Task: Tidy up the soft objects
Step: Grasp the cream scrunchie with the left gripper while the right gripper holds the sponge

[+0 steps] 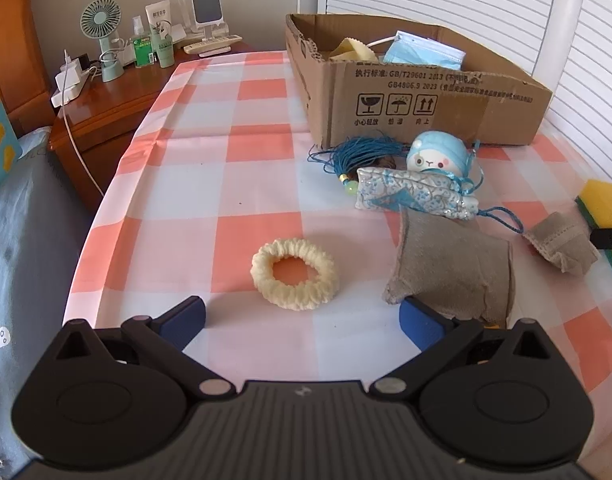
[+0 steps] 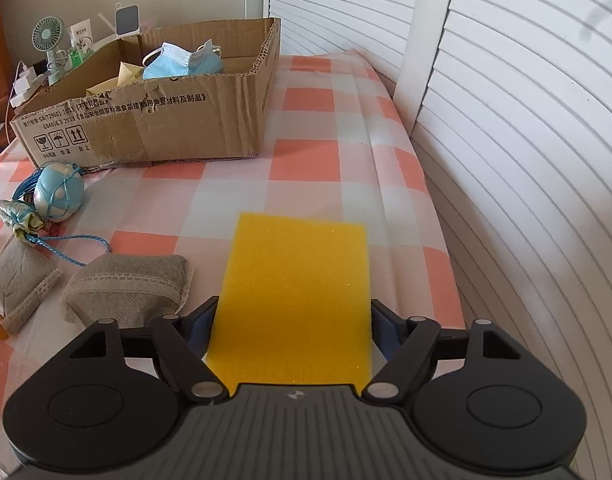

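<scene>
The yellow rectangular foam sponge (image 2: 296,292) lies lengthwise between the right gripper (image 2: 292,330) fingers — wide apart, grip uncertain; left gripper (image 1: 302,320) open, empty.

Each gripper, left (image 1: 302,322) and right (image 2: 292,330), has a ribbed dark-grey body bearing a small white logo behind the fingers. Black linkage arms with silver round pivot pins and two round black housings lead to blue-padded fingers (image 1: 420,326).
</scene>
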{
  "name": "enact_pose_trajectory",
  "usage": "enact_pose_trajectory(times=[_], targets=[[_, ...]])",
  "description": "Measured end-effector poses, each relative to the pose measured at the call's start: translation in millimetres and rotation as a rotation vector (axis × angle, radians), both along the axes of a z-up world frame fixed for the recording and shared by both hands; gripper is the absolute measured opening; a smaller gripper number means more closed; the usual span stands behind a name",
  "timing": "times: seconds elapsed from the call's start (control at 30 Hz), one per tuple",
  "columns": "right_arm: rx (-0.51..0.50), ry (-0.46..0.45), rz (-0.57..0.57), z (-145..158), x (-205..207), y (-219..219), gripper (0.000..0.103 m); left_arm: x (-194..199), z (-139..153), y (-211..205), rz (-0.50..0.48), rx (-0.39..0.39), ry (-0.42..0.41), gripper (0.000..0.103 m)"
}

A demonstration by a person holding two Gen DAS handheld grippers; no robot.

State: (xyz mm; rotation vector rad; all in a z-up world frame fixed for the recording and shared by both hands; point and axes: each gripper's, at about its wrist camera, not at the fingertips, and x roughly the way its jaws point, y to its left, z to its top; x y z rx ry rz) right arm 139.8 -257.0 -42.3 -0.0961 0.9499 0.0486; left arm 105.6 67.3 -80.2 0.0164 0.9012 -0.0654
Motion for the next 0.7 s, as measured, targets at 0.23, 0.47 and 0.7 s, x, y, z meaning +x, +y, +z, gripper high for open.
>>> enact_pose_trajectory(times=[0.23, 0.47, 0.7], targets=[[0.003, -0.031, -0.002, -6, -17, 4, 0.094, -5, 6, 12, 0.038, -0.034, -0.064, 0.101], [0.012, -0.046, 0.012, -9, -21, 6, 0.100, -5, 10, 14, -0.005, 0.039, -0.115, 0.093], [0.011, -0.060, 0.023, -12, -23, 8, 0.101, 4, 1, 16, -0.040, 0.004, -0.113, 0.072]])
